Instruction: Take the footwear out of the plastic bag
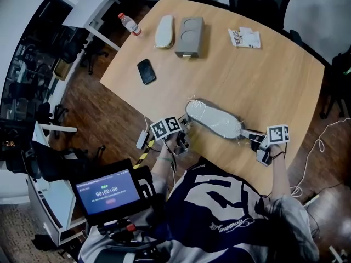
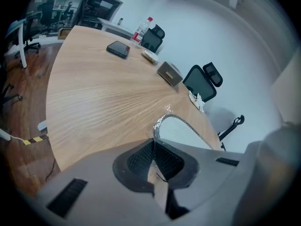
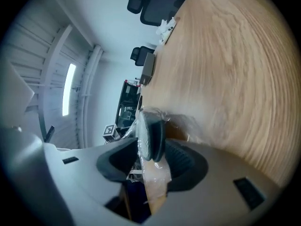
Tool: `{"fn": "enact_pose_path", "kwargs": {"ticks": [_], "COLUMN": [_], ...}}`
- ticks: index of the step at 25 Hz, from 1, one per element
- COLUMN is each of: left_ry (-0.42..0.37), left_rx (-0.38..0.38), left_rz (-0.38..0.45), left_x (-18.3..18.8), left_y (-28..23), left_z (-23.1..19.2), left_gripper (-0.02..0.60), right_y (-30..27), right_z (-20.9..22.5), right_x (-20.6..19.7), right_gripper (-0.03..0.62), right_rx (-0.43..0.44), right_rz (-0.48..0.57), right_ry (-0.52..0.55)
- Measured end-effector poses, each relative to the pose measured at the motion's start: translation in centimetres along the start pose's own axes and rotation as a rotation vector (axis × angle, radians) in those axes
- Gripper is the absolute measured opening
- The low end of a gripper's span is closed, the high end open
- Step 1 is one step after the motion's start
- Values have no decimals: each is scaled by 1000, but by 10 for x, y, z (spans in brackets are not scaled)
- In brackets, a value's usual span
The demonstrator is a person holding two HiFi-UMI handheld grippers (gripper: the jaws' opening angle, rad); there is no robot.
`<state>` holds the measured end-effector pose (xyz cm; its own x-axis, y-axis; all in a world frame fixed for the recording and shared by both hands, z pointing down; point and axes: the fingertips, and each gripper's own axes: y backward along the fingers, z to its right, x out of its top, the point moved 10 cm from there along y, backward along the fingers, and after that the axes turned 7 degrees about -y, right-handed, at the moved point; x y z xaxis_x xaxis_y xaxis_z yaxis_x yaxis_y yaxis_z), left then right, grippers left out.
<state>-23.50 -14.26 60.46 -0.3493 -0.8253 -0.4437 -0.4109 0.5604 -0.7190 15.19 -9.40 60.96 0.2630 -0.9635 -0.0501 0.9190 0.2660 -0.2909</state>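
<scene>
A pale grey slipper (image 1: 214,119) lies in a clear plastic bag (image 1: 245,131) at the near edge of the wooden table (image 1: 263,75). At the slipper's left end, my left gripper (image 1: 185,129) is shut on a fold of the bag's film. In the left gripper view the film runs pinched between the closed jaws of the left gripper (image 2: 154,147), and the slipper (image 2: 183,130) lies just beyond. My right gripper (image 1: 254,139) is at the slipper's right end. In the right gripper view the bagged slipper (image 3: 149,134) stands on edge between the right gripper's (image 3: 151,150) pads, which press on it.
At the far side of the table lie a second white slipper (image 1: 164,30), a grey box (image 1: 190,35), a black phone (image 1: 146,70), a water bottle (image 1: 130,24) and paper packets (image 1: 244,38). Office chairs stand beyond the table. A tablet (image 1: 107,192) sits by my left side.
</scene>
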Motion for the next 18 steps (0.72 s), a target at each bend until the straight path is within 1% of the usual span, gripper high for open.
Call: {"fn": "enact_pose_path", "kwargs": {"ticks": [1, 2, 3, 4, 5, 6, 8, 10, 13, 14, 16, 18], "left_ry": [-13, -21, -23, -22, -20, -19, -12, 13, 46, 53, 74, 107], "left_rx": [5, 12, 20, 27, 33, 35, 31, 17, -1, -3, 3, 14], "left_rz": [0, 2, 7, 12, 16, 17, 17, 17, 16, 17, 30, 55], "left_x": [0, 1, 1, 1, 1, 1, 1, 1, 2, 2, 2, 4], "left_y": [0, 0, 0, 0, 0, 0, -1, -1, -2, -2, 0, 4], "left_z": [1, 2, 3, 3, 3, 3, 2, 0, -2, -3, -6, -12], "left_gripper": [3, 3, 3, 3, 3, 3, 3, 3, 3, 3, 4, 3], "right_y": [-4, -7, -7, -6, -6, -7, -10, -12, -16, -14, -8, -3], "right_z": [-4, -7, -8, -8, -8, -8, -8, -8, -13, -13, -13, -18], "right_x": [0, 1, 2, 3, 4, 4, 2, -1, -6, -7, -9, -11], "right_gripper": [182, 183, 180, 172, 133, 117, 114, 97, 78, 77, 74, 71], "right_rx": [4, -4, -45, -97, -128, -133, -122, -103, 9, -9, -78, -99], "right_rz": [2, 10, 24, 42, 59, 69, 64, 49, 70, 82, 101, 119], "right_ry": [11, 28, 41, 54, 72, 89, 116, 126, 74, 74, 96, 97]}}
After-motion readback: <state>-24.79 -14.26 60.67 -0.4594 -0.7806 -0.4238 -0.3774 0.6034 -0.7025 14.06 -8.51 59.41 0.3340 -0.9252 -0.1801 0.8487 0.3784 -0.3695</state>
